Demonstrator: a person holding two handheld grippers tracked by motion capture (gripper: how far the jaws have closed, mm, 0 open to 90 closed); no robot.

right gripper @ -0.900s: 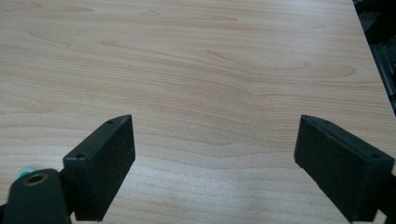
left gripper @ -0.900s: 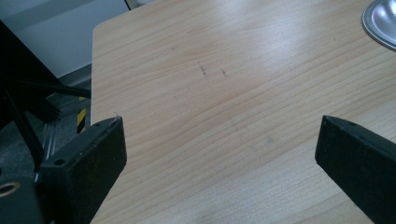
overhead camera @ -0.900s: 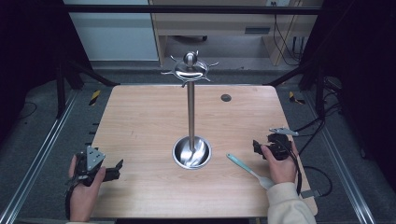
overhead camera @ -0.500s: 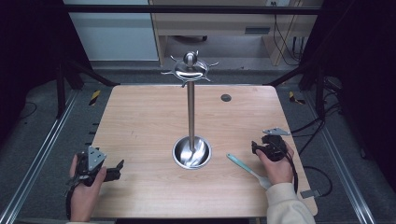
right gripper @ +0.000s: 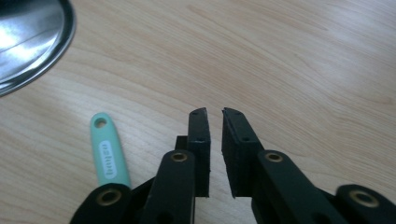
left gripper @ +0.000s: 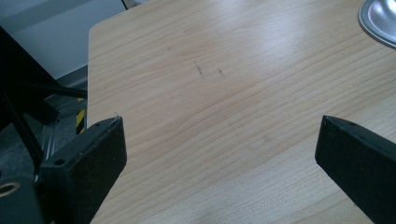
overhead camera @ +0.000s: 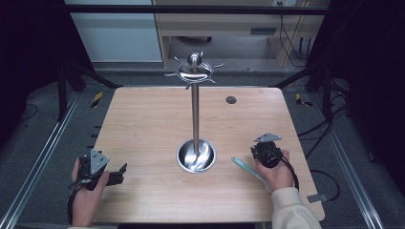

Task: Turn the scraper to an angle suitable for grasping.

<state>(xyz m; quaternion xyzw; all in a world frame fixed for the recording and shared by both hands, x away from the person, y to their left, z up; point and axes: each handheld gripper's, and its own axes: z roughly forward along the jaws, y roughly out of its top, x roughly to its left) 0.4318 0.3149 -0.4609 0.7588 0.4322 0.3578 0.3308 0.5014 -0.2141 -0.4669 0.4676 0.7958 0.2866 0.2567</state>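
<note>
A tall steel stand (overhead camera: 195, 109) with a ring of hooks on top rises from a shiny round base (overhead camera: 196, 156) in the middle of the wooden table (overhead camera: 143, 124). A mint-green utensil handle (overhead camera: 248, 169) lies flat, right of the base. My right gripper (overhead camera: 259, 150) rests just right of that handle. In the right gripper view its jaws (right gripper: 215, 112) stand almost together with nothing between them, and the handle (right gripper: 108, 151) lies apart to their left. My left gripper (overhead camera: 119, 174) sits near the front left corner, its jaws (left gripper: 219, 135) wide open over bare wood.
A small dark round cap (overhead camera: 231, 99) is set into the table at the far right. The base's rim (right gripper: 28, 42) shows at the top left of the right gripper view and the base (left gripper: 380, 18) at the top right of the left gripper view. Dark metal rails run beside the table.
My right gripper has shifted a little to the left, closer to the mint handle. The left gripper has hardly moved.
</note>
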